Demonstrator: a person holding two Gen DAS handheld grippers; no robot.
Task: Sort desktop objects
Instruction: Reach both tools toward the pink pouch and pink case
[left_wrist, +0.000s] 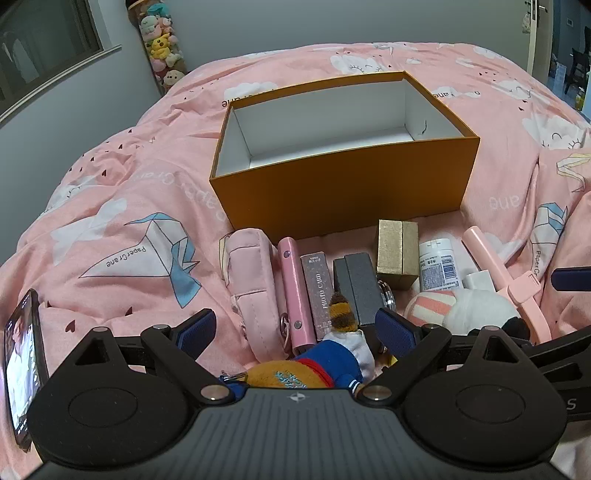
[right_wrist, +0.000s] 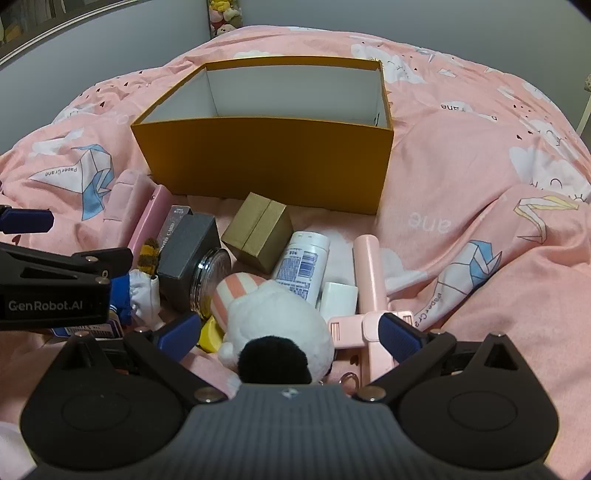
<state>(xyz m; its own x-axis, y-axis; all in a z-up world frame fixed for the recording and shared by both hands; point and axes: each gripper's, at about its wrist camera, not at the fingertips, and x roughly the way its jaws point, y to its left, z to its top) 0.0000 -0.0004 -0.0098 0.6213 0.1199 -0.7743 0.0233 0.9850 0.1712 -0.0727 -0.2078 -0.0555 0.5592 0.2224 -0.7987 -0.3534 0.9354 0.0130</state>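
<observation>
An empty orange box (left_wrist: 343, 184) with white inside stands open on the pink bedspread; it also shows in the right wrist view (right_wrist: 266, 158). Loose things lie in front of it: a pink pouch (left_wrist: 251, 284), a pink stick (left_wrist: 295, 291), a photo card box (left_wrist: 319, 288), a dark grey box (left_wrist: 356, 284), a gold box (left_wrist: 397, 254), a white bottle (left_wrist: 439, 264). My left gripper (left_wrist: 295, 328) is open over an orange and blue plush toy (left_wrist: 314, 365). My right gripper (right_wrist: 290, 330) is open around a white plush with a black pompom (right_wrist: 280, 332).
A phone (left_wrist: 22, 365) with its screen lit lies at the left on the bedspread. A pink folding stand (right_wrist: 373, 291) lies right of the white plush, next to a white charger block (right_wrist: 340, 299). A glass jar lid (right_wrist: 210, 277) leans on the dark grey box.
</observation>
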